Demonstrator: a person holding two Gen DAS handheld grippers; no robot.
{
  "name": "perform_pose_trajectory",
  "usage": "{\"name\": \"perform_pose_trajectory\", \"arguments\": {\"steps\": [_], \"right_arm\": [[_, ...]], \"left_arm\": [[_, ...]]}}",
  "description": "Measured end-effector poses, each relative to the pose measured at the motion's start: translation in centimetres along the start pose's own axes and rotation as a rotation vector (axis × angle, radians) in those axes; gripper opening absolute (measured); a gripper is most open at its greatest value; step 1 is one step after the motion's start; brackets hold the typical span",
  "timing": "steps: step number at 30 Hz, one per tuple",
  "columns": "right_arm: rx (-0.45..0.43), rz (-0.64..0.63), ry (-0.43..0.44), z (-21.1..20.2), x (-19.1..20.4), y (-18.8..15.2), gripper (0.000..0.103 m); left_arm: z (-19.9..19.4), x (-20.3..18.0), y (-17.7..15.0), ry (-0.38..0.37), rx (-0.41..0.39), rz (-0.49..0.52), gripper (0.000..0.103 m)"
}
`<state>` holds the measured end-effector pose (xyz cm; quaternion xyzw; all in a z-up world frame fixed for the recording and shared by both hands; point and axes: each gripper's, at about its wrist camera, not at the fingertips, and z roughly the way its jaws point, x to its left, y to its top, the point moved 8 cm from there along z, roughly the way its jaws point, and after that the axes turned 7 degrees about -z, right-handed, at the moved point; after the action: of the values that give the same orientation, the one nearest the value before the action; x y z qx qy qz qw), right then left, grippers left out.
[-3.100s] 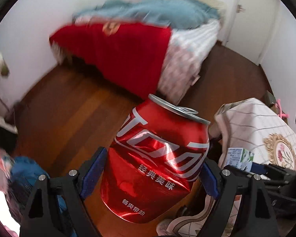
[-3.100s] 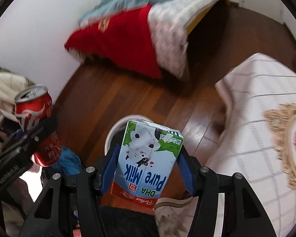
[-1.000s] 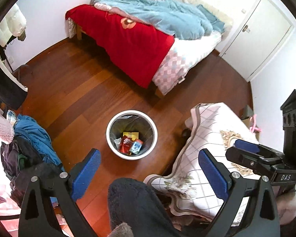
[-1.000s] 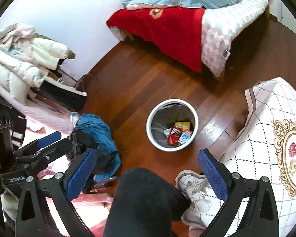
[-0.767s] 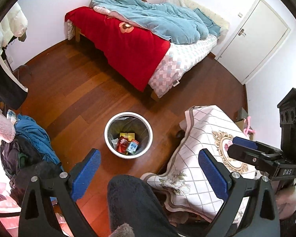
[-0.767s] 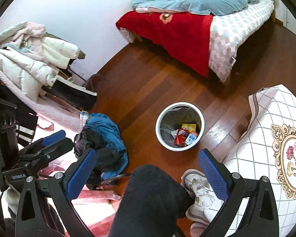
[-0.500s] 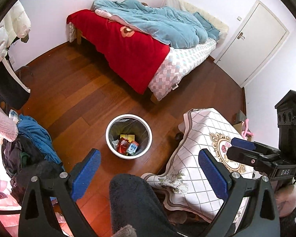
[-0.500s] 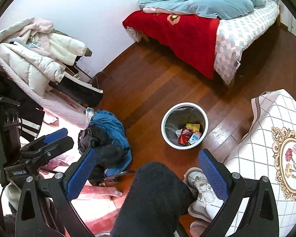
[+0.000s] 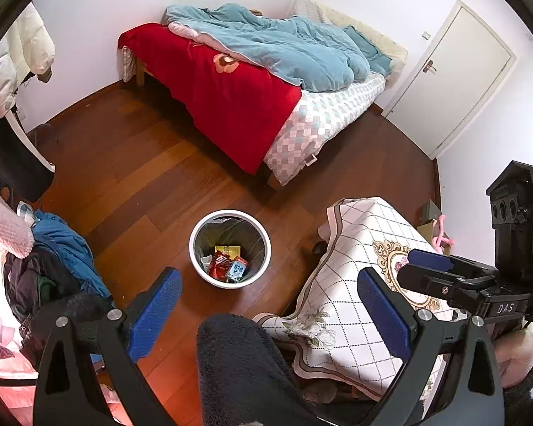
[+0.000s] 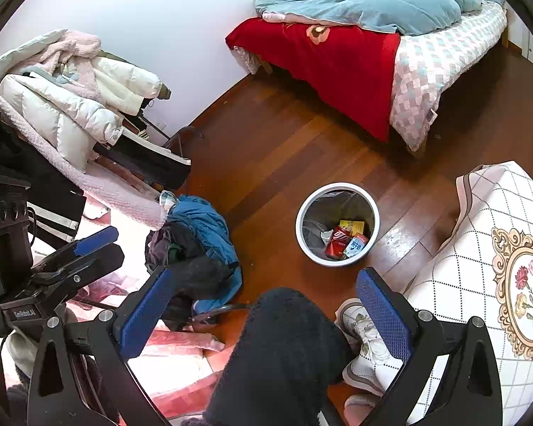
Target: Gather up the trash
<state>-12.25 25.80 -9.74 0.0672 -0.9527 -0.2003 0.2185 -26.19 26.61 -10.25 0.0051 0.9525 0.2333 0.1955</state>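
Holding both tools high above the white trash bin [image 9: 263,238], I have the left tool [image 9: 268,296] and right tool [image 10: 263,298] spread wide and empty. Inside the bin lie the red cola can [image 10: 337,242], the milk carton [image 10: 354,246] touching it, and a yellow packet [image 10: 351,226]. A cloth-covered tabletop [image 9: 351,248] stands just beside the bin.

We look down on a dark reddish wood floor [image 9: 131,163] enclosed by plain white walls [image 9: 131,3], with a white door [image 9: 455,71] shut in the far corner. A bed [image 9: 319,117] stands against the wall under a red cover [image 9: 224,99] and a rumpled blue quilt [image 9: 287,49]. We see coats [image 10: 64,88] piled at one side, and a table [image 10: 497,213] under a checked cloth nearby.
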Motion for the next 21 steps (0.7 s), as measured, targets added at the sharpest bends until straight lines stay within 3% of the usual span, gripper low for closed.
{"name": "perform_pose_trajectory", "arguments": {"steps": [21], "right_arm": [[0.007, -0.007, -0.012, -0.88, -0.34, -0.54, 0.103]], "left_arm": [[0.26, -0.10, -0.50, -0.014, 0.013, 0.013, 0.103]]}}
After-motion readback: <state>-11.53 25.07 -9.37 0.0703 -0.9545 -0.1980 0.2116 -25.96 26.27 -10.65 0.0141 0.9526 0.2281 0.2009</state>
